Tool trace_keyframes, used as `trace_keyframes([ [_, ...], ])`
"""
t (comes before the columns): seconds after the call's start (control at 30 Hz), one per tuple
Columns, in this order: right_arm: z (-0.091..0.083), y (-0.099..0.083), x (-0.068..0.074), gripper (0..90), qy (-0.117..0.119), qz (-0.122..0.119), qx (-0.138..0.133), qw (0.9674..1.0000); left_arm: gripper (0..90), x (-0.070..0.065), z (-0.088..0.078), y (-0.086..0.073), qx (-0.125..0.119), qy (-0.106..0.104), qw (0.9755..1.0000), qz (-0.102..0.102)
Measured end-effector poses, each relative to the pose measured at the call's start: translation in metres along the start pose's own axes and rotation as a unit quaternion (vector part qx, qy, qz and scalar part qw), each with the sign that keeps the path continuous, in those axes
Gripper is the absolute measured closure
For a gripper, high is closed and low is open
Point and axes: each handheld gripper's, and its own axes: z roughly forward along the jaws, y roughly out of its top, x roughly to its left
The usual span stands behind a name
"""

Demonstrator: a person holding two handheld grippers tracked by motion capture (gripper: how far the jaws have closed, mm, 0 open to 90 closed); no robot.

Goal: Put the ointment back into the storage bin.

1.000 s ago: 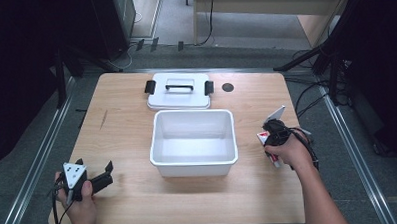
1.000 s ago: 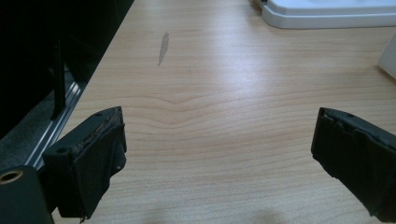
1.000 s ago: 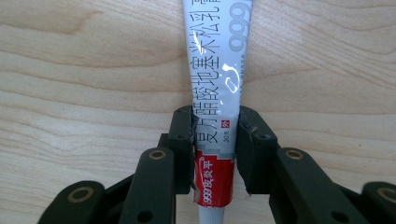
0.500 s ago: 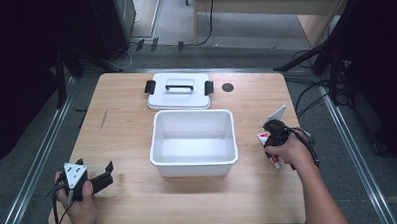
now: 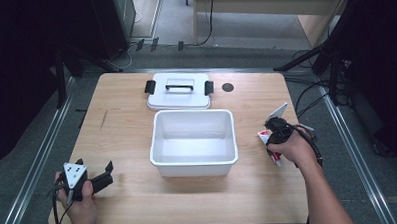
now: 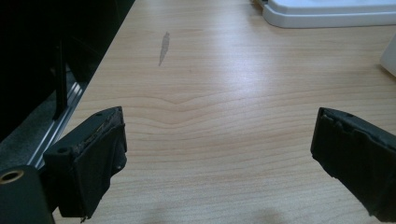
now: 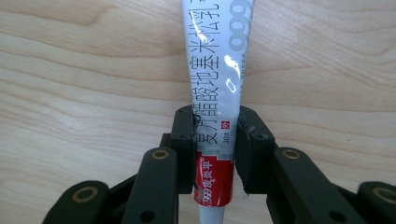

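While the left gripper [image 5: 96,176] rests at the near left corner of the wooden table [image 5: 127,124] with its jaws spread wide and nothing between them, we see the right gripper [image 7: 215,140] pinching a white and red tube [image 7: 218,84] near its lower end. An open white bin [image 5: 194,142] stands at the centre, its lid [image 5: 179,91] lying just behind it.

Lid [image 5: 179,91] behind bin [image 5: 193,142] — touching
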Motion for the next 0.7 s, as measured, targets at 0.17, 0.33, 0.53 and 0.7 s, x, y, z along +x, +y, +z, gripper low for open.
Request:
trace_keyframes([
  [0.17, -0.016, 0.003, 0.004, 72.4, 0.006, -0.005, -0.011, 0.9999, 3.9, 0.0, 0.0, 0.0, 0.001, 0.0, 1.0, 0.0],
  [0.33, -0.034, 0.006, 0.011, 72.3, 0.015, -0.02, -0.024, 0.9994, 3.9, 0.0, 0.0, 0.0, 0.001, 0.0, 1.0, 0.0],
  [0.53, -0.051, 0.01, 0.018, 72.3, 0.018, -0.025, -0.027, 0.9992, 3.9, 0.0, 0.0, 0.0, -0.001, 0.0, 1.0, -0.002],
  [0.7, -0.068, 0.015, 0.025, 72.3, 0.025, -0.019, -0.034, 0.9989, 3.9, 0.0, 0.0, 0.0, -0.001, 0.0, 1.0, -0.002],
])
